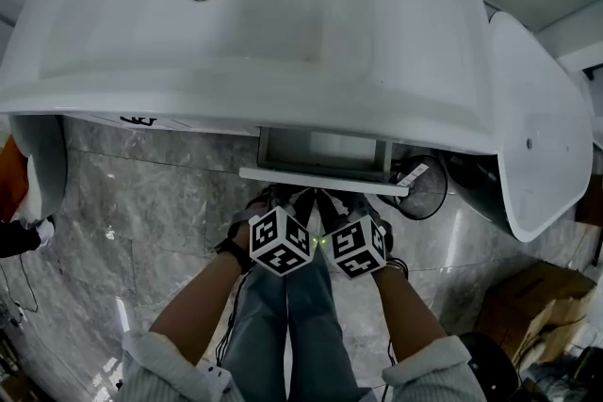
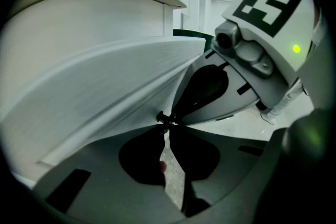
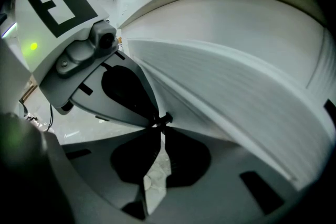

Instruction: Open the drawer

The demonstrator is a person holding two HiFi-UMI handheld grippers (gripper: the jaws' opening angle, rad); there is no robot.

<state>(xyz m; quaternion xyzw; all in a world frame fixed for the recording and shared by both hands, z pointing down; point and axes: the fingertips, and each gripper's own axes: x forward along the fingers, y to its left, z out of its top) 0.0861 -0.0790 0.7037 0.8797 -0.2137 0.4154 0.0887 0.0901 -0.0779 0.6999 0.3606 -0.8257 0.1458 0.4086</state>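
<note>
Left gripper (image 2: 167, 121): jaw tips together, nothing between them. Only a thin sliver of floor shows behind the closed tips. They sit at the lower edge of the drawer front (image 1: 320, 181), but I cannot tell whether they touch it.

Right gripper (image 3: 161, 122): the same, with tips closed and empty, at the same lower edge. Each gripper view shows the other gripper's jaws converging on nearly one spot, so the two sets of tips are just beside each other.

Drawer (image 1: 325, 153): directly under the white basin (image 1: 283, 33), right of its middle, and partly pulled out. The drawer front stands a little clear of the basin's near rim, and a shallow strip of grey interior shows behind it.

Room around the drawer front:
- Toward the person there is open marble floor (image 1: 141, 202).
- To its right, close by, is a dark round object (image 1: 426, 191).
- Beyond that stands a large white curved fixture (image 1: 537, 136).
- A cardboard box (image 1: 528, 297) lies further right and nearer the person.
- To its left the floor is bare.

Pose: both forearms reach forward and converge below the drawer front, the left forearm (image 1: 193, 306) angled inward and the right forearm (image 1: 410, 306) likewise. The left marker cube (image 1: 281, 241) and right marker cube (image 1: 356, 247) sit side by side, almost touching. The person's legs (image 1: 292, 325) are directly beneath them.
</note>
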